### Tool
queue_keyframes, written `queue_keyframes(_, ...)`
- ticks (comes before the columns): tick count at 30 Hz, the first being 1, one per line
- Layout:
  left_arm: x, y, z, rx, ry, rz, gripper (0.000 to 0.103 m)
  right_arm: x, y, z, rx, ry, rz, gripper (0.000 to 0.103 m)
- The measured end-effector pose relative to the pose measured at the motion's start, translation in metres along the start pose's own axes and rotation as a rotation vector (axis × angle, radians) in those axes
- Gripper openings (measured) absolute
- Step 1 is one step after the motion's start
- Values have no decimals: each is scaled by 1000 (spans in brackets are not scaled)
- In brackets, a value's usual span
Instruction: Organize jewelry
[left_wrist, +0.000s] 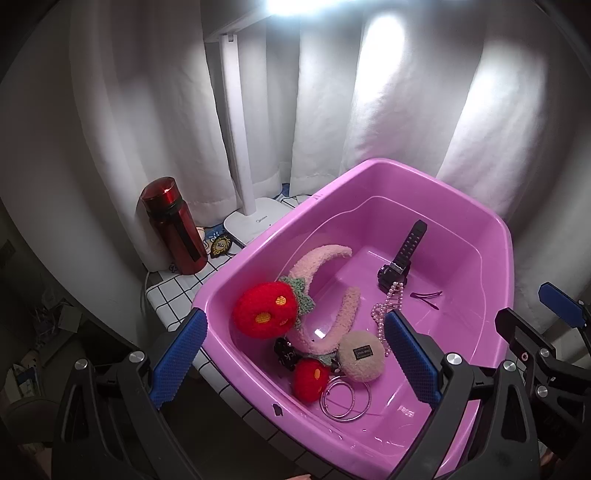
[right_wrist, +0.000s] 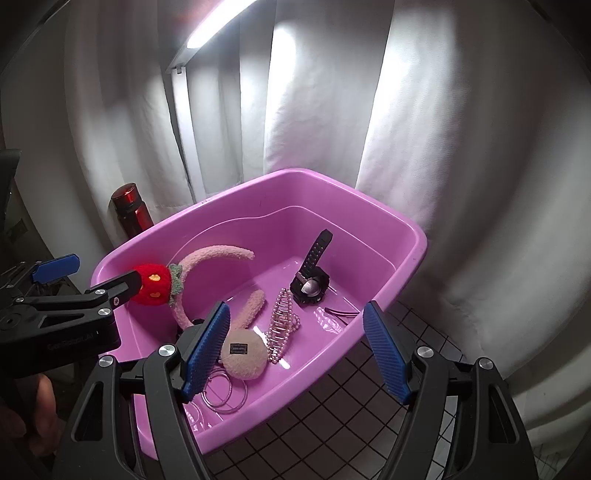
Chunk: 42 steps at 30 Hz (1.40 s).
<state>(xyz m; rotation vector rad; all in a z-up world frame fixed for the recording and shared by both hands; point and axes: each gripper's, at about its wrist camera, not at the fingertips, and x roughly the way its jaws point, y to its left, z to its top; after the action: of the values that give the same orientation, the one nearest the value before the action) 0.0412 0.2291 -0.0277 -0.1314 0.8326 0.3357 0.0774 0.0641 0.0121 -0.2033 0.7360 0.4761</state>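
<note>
Pink basin (left_wrist: 491, 236) stands on the checked tabletop (right_wrist: 354, 402). Inside it: strawberry headband (left_wrist: 266, 310), black watch (right_wrist: 309, 288) toward the far right, pearl necklace (right_wrist: 282, 325) just near of the watch, silver hoops (left_wrist: 341, 400) at the near end. Left gripper (left_wrist: 295, 362) and right gripper (right_wrist: 295, 354) hover over the near rim, fingers apart, empty.

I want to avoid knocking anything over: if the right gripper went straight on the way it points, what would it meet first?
Probably the pink pearl necklace lying in the purple tub. It sits between the open right gripper pads, ahead of the black watch. Depth is uncertain.
</note>
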Motion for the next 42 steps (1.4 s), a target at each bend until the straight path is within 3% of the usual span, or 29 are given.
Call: queue_keyframes(42, -5, 0, -1, -6, 10, -30, 95, -6, -3, -3, -1, -5, 2, 71)
